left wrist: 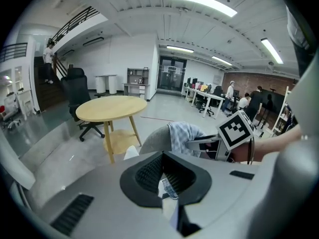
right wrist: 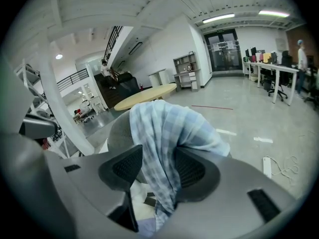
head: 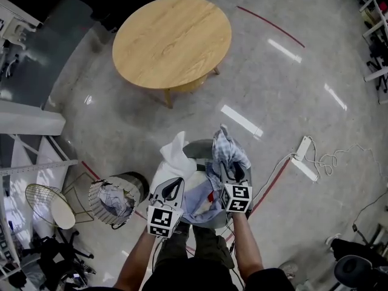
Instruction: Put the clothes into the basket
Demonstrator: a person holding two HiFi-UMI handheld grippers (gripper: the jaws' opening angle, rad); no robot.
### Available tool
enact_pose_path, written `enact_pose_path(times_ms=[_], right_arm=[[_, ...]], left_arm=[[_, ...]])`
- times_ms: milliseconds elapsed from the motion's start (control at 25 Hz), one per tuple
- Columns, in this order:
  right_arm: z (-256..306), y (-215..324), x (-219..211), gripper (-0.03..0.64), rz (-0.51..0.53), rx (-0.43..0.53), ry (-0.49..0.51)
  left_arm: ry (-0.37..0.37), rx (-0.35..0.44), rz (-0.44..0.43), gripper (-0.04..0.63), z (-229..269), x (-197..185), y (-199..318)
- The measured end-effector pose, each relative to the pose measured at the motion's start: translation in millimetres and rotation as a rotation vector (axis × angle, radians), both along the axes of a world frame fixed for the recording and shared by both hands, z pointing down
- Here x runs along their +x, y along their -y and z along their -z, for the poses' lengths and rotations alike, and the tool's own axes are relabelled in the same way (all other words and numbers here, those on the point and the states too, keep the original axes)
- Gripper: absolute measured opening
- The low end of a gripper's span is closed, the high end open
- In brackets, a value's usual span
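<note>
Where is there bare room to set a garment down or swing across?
Bare: the whole top of the round wooden table, and the floor between it and the wire basket. Crowded: the grey chair, heaped with the white garment and plaid shirt; cables trail from the power strip at right.

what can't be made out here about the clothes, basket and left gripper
Left gripper view: the left gripper has jaws nearly together around a thin strip; pinched or merely behind, unclear.
Head view: garments on the grey chair, covered by the plaid shirt and white cloth.
Head view: wire basket, contents under the checked cloth; too small.
</note>
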State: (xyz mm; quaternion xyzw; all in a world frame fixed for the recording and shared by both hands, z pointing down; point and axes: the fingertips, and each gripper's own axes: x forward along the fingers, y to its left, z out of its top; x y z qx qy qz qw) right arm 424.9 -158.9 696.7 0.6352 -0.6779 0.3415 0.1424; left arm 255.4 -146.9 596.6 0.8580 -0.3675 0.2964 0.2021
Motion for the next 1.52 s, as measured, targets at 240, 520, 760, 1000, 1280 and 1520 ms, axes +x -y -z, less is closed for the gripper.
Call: enact_pose_path(times_ms=[240,520,760,1000,1280,1520], right_arm=[[-4,1,9,0.093,-0.013,-0.004,-0.031],[9,-1,6,0.057,0.019,0.044,-0.01],[35,2,9,0.057,0.001,0.104,-0.01],[76,5,15,0.057,-0.027,0.167,-0.044],[136,5,8,0.057,-0.024,0.253,-0.109],[205,2,1,0.057,-0.051,0.348,-0.147]], left_arm=[[0.006,-0.003,0.034,0.008,-2,-11,-1],[0.005,0.007,0.058,0.008,2,-19,-4],[-0.015,0.046,0.057,0.008,18,-23,-2],[-0.037,0.096,0.047,0.008,45,-32,-5],[-0.067,0.162,0.074,0.008,80,-61,-10],[-0.103,0.225,0.068,0.008,116,-78,-11]])
